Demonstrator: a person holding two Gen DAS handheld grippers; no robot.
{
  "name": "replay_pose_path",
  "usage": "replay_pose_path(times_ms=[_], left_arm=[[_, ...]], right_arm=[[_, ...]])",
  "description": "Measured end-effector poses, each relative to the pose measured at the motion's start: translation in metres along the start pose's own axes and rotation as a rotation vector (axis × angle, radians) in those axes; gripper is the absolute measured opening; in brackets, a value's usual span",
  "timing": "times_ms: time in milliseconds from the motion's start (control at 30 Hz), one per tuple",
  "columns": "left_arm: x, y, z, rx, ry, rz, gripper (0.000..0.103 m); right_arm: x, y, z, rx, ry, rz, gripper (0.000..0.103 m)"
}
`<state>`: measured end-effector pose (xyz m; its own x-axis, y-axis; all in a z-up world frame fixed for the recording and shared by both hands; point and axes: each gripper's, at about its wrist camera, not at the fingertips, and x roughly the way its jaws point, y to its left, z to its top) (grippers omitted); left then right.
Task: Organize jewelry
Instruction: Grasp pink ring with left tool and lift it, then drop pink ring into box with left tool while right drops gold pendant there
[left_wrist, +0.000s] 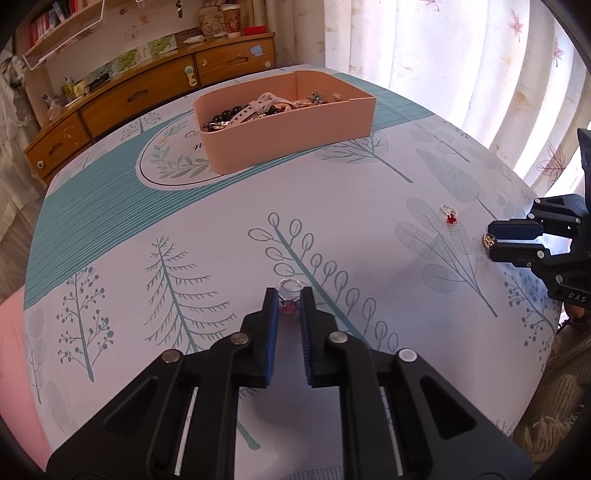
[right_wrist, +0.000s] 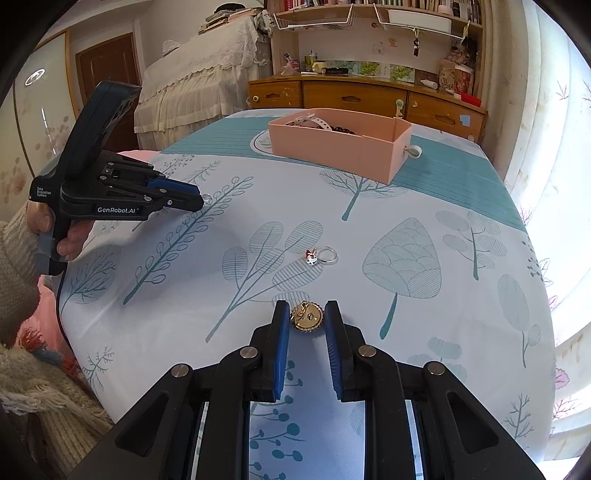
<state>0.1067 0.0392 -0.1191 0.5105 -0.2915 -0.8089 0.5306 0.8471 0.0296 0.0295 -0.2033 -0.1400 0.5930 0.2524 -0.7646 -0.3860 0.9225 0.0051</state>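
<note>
My left gripper (left_wrist: 289, 301) is closed onto a silver ring with a pink stone (left_wrist: 289, 303), held between the blue pads just above the tablecloth. My right gripper (right_wrist: 306, 314) is closed onto a round gold brooch (right_wrist: 306, 316); it also shows in the left wrist view (left_wrist: 488, 242). A second silver ring with a red stone (right_wrist: 320, 255) lies loose on the cloth ahead of the right gripper, and it also shows in the left wrist view (left_wrist: 449, 215). A pink box (left_wrist: 288, 125) holding several jewelry pieces stands at the far side of the table.
The table (left_wrist: 184, 240) has a white and teal leaf-print cloth. A wooden drawer cabinet (right_wrist: 362, 98) and shelves stand behind it. A lace-covered bed (right_wrist: 192, 88) is at the left and curtains (left_wrist: 461, 55) are at the right.
</note>
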Motion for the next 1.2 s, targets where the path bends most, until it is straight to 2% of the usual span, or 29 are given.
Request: replay_pose_path(times_ms=[300,667,967,1200], left_arm=[[-0.003,-0.006,-0.003,-0.046,-0.006,0.054,0.008],[-0.019,-0.015,0.008,-0.104,-0.055,0.048,0.008],[-0.041,-0.011,0.058,-0.143,-0.121,0.050,0.008],[-0.057,0.003,0.112,-0.217,-0.181,0.062,0.008]], right_arm=[[0.002,-0.002,0.005,0.034,0.009,0.007,0.019],[-0.009,0.003,0.029,0.027,-0.037,0.027,0.019],[-0.029,0.008,0.077,-0.006,-0.123,0.020,0.019],[-0.040,-0.004,0.137,0.071,-0.188,0.046,0.019]])
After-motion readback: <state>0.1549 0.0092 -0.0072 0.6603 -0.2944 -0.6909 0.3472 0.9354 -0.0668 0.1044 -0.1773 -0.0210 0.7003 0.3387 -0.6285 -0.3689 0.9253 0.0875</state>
